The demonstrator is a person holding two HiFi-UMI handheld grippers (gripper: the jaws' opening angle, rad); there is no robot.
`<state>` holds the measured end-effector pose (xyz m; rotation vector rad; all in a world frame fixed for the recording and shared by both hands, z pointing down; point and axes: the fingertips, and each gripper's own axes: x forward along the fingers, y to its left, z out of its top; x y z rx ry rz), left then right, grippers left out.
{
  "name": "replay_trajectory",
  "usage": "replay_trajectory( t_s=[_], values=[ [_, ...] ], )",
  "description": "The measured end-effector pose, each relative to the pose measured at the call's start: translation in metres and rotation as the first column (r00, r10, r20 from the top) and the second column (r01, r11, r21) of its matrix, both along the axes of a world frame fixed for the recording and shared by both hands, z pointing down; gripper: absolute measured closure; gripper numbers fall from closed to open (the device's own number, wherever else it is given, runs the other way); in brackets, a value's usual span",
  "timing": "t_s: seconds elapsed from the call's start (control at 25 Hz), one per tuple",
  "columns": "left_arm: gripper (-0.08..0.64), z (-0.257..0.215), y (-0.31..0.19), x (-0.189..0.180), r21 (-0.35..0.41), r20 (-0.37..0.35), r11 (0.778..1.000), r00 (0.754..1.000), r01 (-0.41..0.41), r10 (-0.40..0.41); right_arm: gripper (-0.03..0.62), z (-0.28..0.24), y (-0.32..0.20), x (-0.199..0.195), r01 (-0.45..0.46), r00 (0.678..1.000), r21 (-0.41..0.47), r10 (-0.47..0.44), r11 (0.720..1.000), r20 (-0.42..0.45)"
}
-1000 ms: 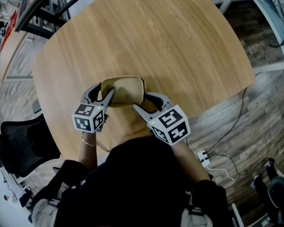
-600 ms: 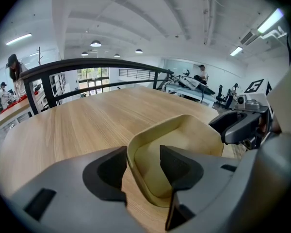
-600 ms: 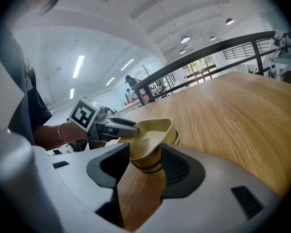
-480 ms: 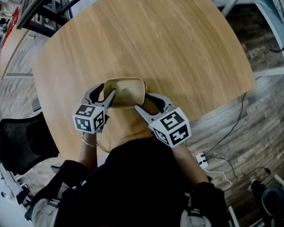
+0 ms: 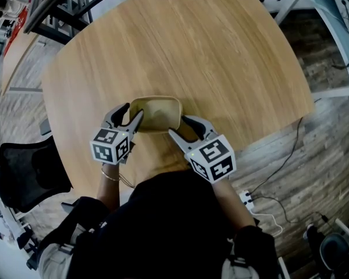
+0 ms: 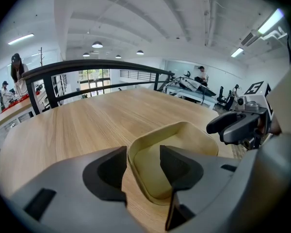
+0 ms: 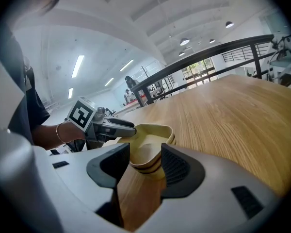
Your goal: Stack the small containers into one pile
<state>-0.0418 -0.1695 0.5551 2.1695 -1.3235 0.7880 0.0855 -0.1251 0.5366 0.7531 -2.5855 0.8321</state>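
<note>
Left gripper (image 6: pixel 143 161): jaws apart, straddling the near-left corner of the stack (image 5: pixel 157 112). One jaw is outside the wall and one is inside the top container. There's a clear gap on the inner side, so it isn't pinching.

Stack: sits on the table (image 5: pixel 209 51), near side, just ahead of the person's body (image 5: pixel 174 225). I see no other containers on the wood, so the pile looks done.

Right gripper (image 7: pixel 145 155): jaws around the near-right corner. The corner fills the gap from pad to pad, so I read it as clamped on the stack.

Risks:
- If the left gripper pulls out sideways or up at an angle, the inner jaw hooks the rim. That tips the top container or lifts it out of the nest.
- The right grip is on one corner only. Any lift or twist levers the pile and the layers could shear apart.
- The pile is close to the near edge, so a drag toward the body could take it off the table.

Hard to tell:
- Layer count. The right gripper view shows banding on the wall, so at least two, but I can't give an exact number.
- Whether the right pads press or only touch.
- The near table edge and the stack's near wall, which the grippers and body hide in the head view.
- Whether the containers are fully seated.
</note>
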Motion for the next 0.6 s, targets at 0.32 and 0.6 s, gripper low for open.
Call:
replay_trajectory(
  t_s=[0.32,0.6],
  values=[
    [0.359,-0.007,-0.001,-0.005,0.031,-0.011,0.999,0.999,0.035,-0.035,0.402,-0.013,-0.009,0.006,-0.020,1.000,0.055,0.021,0.998,-0.012],
    [0.359,-0.033,0.002,-0.013,0.119,-0.062,0.987,0.993,0.107,-0.100,0.402,-0.035,-0.009,0.005,-0.020,1.000,0.134,0.023,0.991,-0.020]
  ],
)
